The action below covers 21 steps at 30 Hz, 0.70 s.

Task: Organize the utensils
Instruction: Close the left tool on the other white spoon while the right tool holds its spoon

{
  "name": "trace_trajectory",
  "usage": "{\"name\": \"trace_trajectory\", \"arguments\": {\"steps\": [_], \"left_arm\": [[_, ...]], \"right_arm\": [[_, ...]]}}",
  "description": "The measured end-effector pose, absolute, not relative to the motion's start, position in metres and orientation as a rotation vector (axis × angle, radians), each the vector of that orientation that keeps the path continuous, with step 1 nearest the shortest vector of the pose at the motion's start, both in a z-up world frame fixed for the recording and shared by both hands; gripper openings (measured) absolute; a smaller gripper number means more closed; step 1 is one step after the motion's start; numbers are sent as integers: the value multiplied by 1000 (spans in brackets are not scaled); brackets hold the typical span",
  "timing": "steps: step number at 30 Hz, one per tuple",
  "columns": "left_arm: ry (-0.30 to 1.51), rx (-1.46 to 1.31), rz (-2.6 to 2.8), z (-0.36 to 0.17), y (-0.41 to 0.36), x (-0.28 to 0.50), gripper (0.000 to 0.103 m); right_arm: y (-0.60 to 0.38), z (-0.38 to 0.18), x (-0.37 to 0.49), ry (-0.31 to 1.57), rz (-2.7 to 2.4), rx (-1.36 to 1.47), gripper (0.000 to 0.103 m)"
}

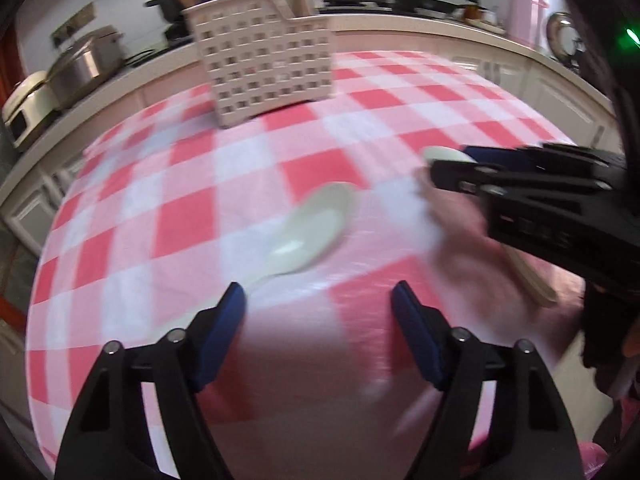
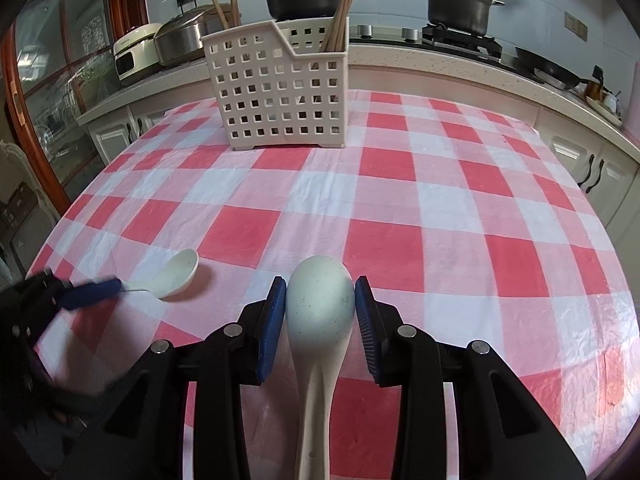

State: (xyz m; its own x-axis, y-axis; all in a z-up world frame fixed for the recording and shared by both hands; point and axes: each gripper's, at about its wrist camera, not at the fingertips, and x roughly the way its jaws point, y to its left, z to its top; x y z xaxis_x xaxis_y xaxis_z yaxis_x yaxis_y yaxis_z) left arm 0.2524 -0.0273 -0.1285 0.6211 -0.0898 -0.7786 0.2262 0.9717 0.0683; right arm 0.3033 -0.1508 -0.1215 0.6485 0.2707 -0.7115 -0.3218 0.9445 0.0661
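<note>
A white slotted utensil basket (image 2: 282, 88) stands at the far side of the red-checked table, with wooden chopsticks (image 2: 342, 12) in its back compartment; it also shows in the left wrist view (image 1: 264, 66). My right gripper (image 2: 320, 300) is shut on a pale speckled ceramic spoon (image 2: 320, 300), bowl forward, above the table. A second white spoon (image 1: 310, 232) lies on the cloth, also seen in the right wrist view (image 2: 174, 274). My left gripper (image 1: 318, 304) is open just behind that spoon's handle end. The left wrist view is motion-blurred.
A kitchen counter (image 2: 440, 62) runs behind the table with pots, a rice cooker (image 2: 134, 52) and a stove. A pink bottle (image 1: 524, 4) stands on the counter. The checked tablecloth (image 2: 400, 168) covers the table.
</note>
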Motion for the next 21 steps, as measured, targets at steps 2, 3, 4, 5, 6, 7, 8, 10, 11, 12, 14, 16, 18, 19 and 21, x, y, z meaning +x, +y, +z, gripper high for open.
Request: {"name": "trace_trajectory", "arguments": {"steps": [2,3,4,5,6,7,8,10,11,12,14,16,18,19,21], "left_arm": [[883,148,-244,-127,-39,247,66],[880,141,-265,-125,-42,246,65],[868,133,-286,-122,-47,244,65],[852,130,-291,-119,-49,243,65],[837,132,-283,-116,-50,242,65],[811,137,-254,-111,-48,242,65],[789,148,-213,-108,-45,243,65],[776,157,-152,-106,-35,251,65],[782,154,-135,-106,-30,257,64],[786,152,-127,-107,-26,262,58],[807,150,-127,-112,-22,274,50],[821,151,-147,-115,-23,282,50],[836,159,-163,-121,-26,288,50],[840,162,-163,-124,-27,290,44],[847,159,-146,-128,-27,297,22]], "right_arm": [[-157,-121,302,793,328,-56,33],[-161,-120,301,792,322,-49,33],[-164,-120,301,791,316,-42,33],[-167,-120,301,791,311,-37,33],[-171,-120,301,789,305,-30,33],[-174,-120,301,788,302,-24,33],[-177,-120,301,786,297,-17,33],[-181,-121,300,784,295,-6,33],[-182,-121,300,784,296,-3,33],[-182,-122,300,784,297,-1,33],[-181,-123,300,785,301,3,33],[-178,-123,299,786,304,-1,33],[-178,-122,300,786,307,1,33],[-177,-122,300,785,307,0,33],[-176,-121,300,779,303,-10,33]]}}
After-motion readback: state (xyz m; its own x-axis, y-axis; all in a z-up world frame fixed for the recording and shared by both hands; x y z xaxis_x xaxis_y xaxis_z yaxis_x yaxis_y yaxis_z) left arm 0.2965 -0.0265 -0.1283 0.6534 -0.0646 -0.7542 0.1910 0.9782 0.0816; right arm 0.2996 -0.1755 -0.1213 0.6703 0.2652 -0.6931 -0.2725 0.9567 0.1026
